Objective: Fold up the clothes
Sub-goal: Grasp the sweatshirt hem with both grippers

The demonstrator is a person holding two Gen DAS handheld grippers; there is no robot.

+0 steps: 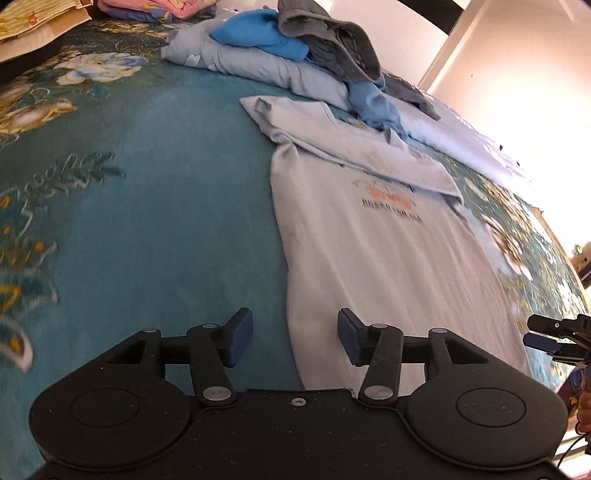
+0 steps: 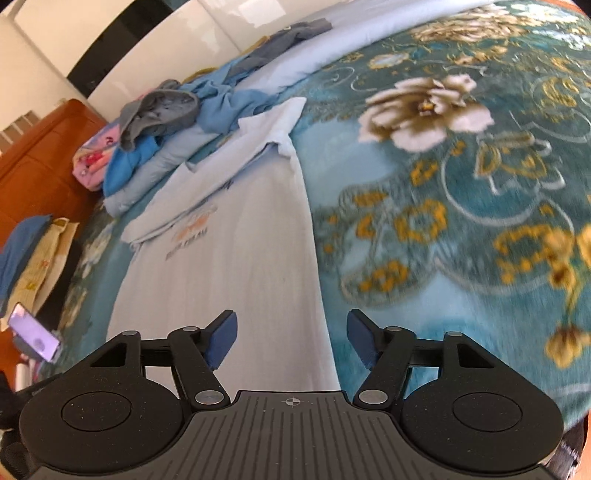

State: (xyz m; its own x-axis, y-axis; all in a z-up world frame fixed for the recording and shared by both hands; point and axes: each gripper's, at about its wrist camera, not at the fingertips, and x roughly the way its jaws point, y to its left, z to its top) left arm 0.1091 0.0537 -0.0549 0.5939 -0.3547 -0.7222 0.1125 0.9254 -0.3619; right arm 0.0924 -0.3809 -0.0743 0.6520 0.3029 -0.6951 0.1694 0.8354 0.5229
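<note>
Surroundings: a heap of unfolded clothes sits at top centre of the left wrist view, made up of a crumpled grey garment [image 1: 325, 40] on a bright blue garment [image 1: 258, 35], both resting on a bunched pale blue quilt [image 1: 258, 70]. The heap touches the far end of the task item. In the right wrist view, an orange-brown wooden headboard [image 2: 40, 155] fills the upper left, with a pink patterned folded cloth [image 2: 92, 158] beside it and a lit phone [image 2: 33, 338] at lower left.

Task item: a pale blue T-shirt with an orange and dark chest print [image 1: 388, 251] lies flat and lengthwise on the teal floral bedspread [image 1: 166, 221], centre-right in the left view and centre-left in the right view. Both sleeves are folded in across the chest; the body is smooth.

Edges and room: bare bedspread lies open to the left of the shirt's long edge in the left view and to the right of it in the right view. The hem end runs under both gripper bodies.

Pose: the left gripper [image 1: 295, 341] hovers low at the hem, fingers spread and empty, straddling the shirt's left edge. The right gripper [image 2: 291, 338] hovers likewise over the opposite edge, fingers spread, holding nothing.
</note>
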